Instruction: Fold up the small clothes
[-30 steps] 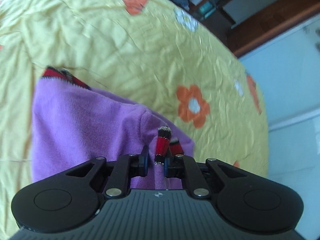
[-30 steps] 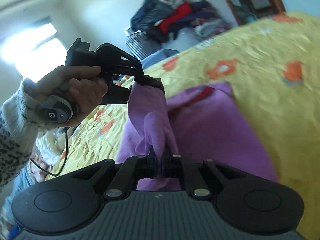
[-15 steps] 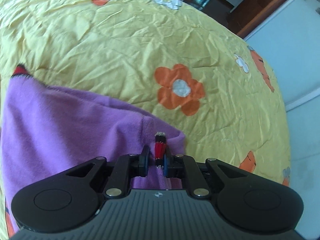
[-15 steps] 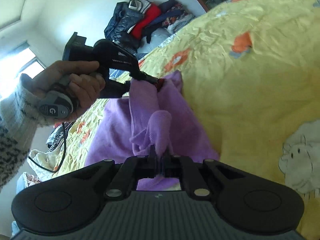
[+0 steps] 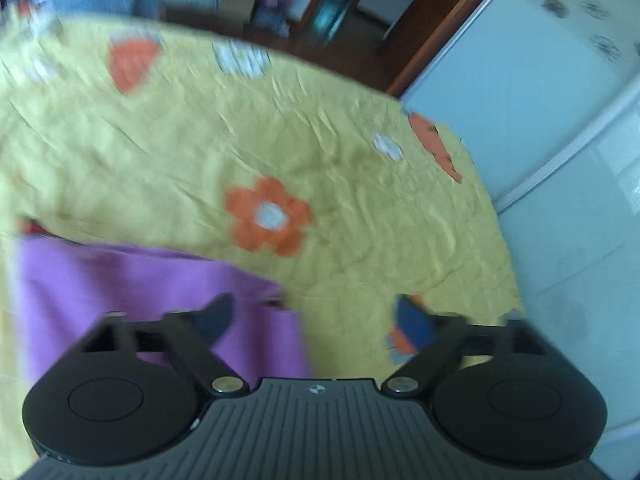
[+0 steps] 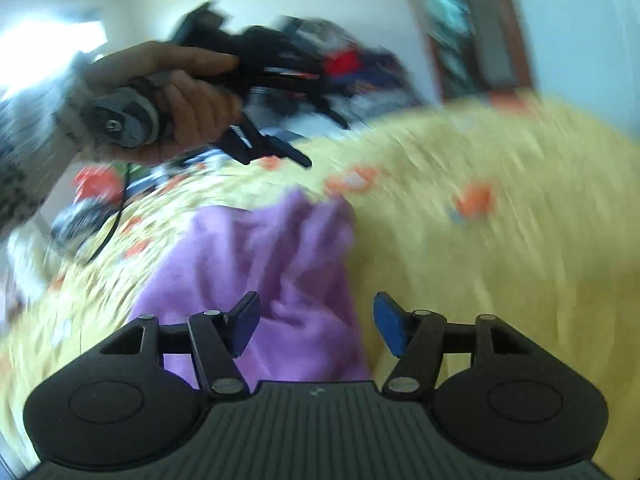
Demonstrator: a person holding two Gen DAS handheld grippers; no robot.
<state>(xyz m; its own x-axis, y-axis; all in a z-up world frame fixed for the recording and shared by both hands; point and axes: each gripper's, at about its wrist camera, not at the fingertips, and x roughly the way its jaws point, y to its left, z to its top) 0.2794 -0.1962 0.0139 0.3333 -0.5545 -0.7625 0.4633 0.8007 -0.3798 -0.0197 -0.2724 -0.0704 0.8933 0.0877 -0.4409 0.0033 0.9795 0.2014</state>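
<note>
A small purple garment (image 5: 132,280) with a red trimmed edge lies on the yellow flowered bedspread (image 5: 240,140). My left gripper (image 5: 316,316) hovers above the garment's right corner, its jaws opening wide, with nothing pinched between them. In the right wrist view the same purple garment (image 6: 256,264) lies crumpled below my right gripper (image 6: 316,328), whose jaws are opening too; the cloth lies beneath the gap, free of the pads. A hand (image 6: 172,96) holds the left gripper (image 6: 280,152) up above the far end of the garment.
The bedspread (image 6: 500,260) stretches to the right. A heap of clothes (image 6: 352,68) sits beyond the bed against the wall. A pale cupboard (image 5: 560,160) stands by the bed's right edge, with a wooden door frame (image 5: 440,24) behind.
Both grippers have let go of the purple garment and opened. The cloth has dropped onto the bed. The left gripper has lifted away from it; both views are blurred by motion.
</note>
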